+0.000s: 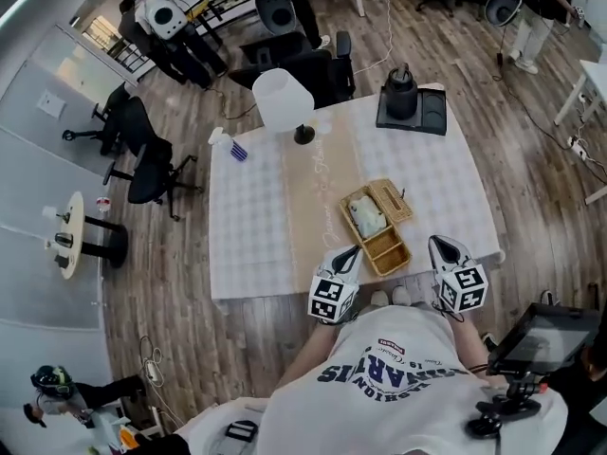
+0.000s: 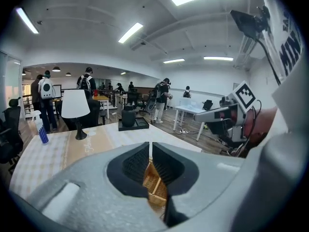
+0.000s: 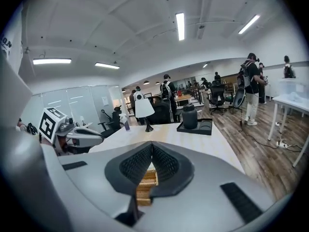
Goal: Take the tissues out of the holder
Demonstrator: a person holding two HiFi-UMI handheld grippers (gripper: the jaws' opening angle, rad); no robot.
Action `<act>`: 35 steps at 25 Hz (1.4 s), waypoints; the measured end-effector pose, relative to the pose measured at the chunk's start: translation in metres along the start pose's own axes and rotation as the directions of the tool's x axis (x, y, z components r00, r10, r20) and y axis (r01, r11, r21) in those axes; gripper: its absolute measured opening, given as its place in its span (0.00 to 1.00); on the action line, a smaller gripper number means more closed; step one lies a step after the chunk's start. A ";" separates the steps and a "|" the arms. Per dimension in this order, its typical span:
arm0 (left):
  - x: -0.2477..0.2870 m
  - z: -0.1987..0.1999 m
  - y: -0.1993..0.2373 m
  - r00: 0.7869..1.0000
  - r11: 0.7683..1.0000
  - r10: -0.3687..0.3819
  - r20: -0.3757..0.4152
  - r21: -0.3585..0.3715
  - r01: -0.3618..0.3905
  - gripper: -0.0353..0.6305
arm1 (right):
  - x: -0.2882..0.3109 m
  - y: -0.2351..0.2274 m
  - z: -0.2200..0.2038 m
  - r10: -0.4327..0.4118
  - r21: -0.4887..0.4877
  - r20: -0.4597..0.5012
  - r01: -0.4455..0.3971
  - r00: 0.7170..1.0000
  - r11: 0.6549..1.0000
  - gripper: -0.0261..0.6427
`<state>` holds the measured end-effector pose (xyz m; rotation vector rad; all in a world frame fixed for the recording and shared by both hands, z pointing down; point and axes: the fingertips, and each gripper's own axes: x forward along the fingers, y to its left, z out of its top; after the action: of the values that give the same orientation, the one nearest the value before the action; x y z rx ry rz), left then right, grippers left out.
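While each pair of jaws stands pressed together, empty, the left gripper and right gripper flank the rectangular woven wicker holder, pale tissue pack inside.

Left gripper jaws closed, empty; wicker holder just beyond; lamp on table.

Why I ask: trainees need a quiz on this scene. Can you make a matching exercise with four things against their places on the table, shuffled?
Things:
1. white lamp
2. black tray
3. spray bottle
4. wicker holder

Places on the table, as the head view shows it:
A. far left corner
B. near edge
C. far right corner
D. far side, near the middle

Pairs: 1-D, 2-C, 3-A, 4-B
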<state>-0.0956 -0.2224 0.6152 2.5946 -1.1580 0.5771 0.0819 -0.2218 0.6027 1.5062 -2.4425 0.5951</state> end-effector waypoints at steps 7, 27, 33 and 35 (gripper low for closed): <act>0.038 -0.021 0.029 0.989 0.976 0.009 -0.149 0.215 0.024 0.12 | -0.026 -0.017 -0.009 -0.114 0.045 0.002 0.114 0.993 0.992 0.05; 0.188 -0.139 0.080 0.787 0.252 0.175 -0.592 0.799 0.545 0.59 | -0.110 -0.057 -0.047 -0.378 0.169 0.009 0.372 0.926 0.913 0.05; 0.211 -0.171 0.094 0.676 0.168 0.247 -0.694 0.718 0.675 0.61 | -0.113 -0.057 -0.048 -0.390 0.175 0.002 0.384 0.921 0.907 0.05; 0.208 -0.172 0.091 0.641 0.156 0.242 -0.728 0.681 0.715 0.05 | -0.112 -0.056 -0.047 -0.390 0.174 0.001 0.384 0.921 0.907 0.05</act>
<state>-0.0815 -0.3550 0.8675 2.5448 0.2707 2.7067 0.1814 -0.1330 0.6151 2.0159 -2.0660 0.7101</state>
